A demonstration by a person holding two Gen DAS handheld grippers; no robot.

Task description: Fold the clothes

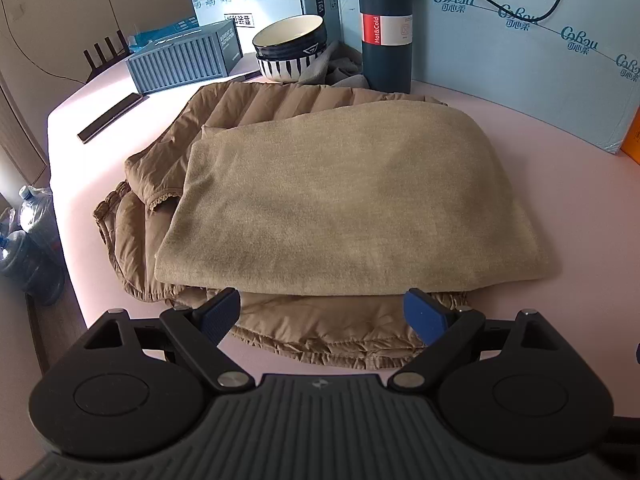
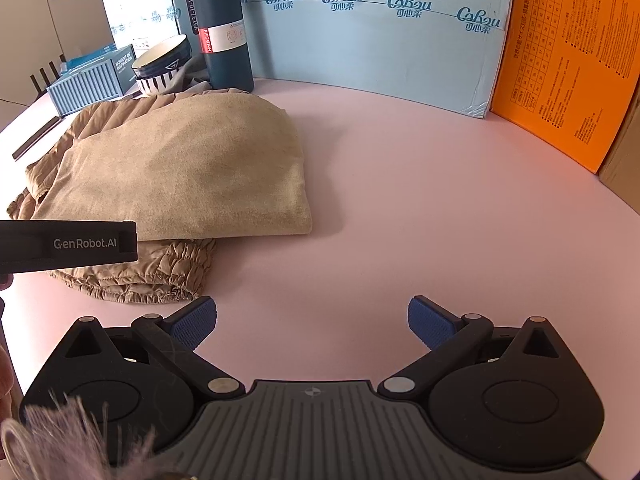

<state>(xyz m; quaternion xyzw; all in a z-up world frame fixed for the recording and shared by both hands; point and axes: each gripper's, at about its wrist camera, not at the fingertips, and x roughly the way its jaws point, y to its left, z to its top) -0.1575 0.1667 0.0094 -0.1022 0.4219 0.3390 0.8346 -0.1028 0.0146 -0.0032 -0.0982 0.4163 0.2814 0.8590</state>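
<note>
On pink table: folded tan garment. Left gripper fingers wide at its near edge, gripping nothing. Right gripper wide, empty.

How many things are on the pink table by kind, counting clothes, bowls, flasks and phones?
Clothes: 3, tan fleece, quilted jacket, grey cloth
Bowls: 2, stacked
Flasks: 1
Phones: 1
Total: 7

We see a tan cloth, soft and matte, folded into a smooth, rounded pad. It lies flat on top of a brown quilted jacket, also folded, whose gathered hem sticks out at the near edge and whose ribbed panels show at the far left.
</note>
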